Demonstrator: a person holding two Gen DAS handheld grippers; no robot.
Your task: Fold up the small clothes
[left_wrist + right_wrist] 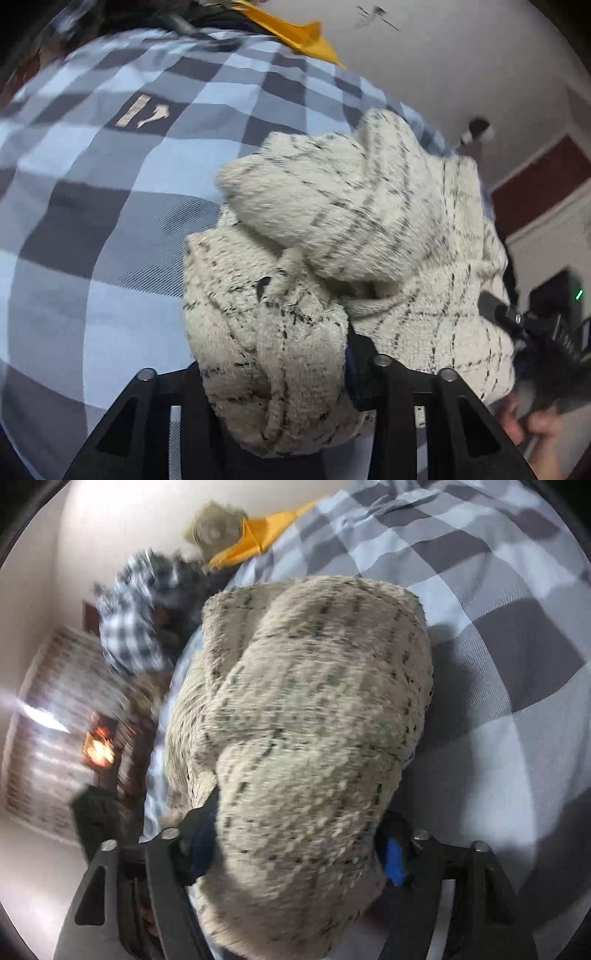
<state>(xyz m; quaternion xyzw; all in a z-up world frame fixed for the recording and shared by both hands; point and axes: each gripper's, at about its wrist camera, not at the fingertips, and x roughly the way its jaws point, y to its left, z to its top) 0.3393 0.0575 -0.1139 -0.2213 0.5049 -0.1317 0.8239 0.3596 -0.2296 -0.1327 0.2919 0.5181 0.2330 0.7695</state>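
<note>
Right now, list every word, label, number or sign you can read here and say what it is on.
None can be read.
Tan logo patch on the checked bedcover: a bar and an animal-like shape, any lettering too blurred.
Fuzzy cream garment: only dark grid lines, no text.

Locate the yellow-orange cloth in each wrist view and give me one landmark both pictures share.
Left wrist: yellow-orange cloth at the top edge, above centre, beyond the checked bedcover.
Right wrist: yellow-orange cloth at upper centre-left, beside a blurry tan object.
Shared landmark: the fuzzy cream garment, gripped in both views.
</note>
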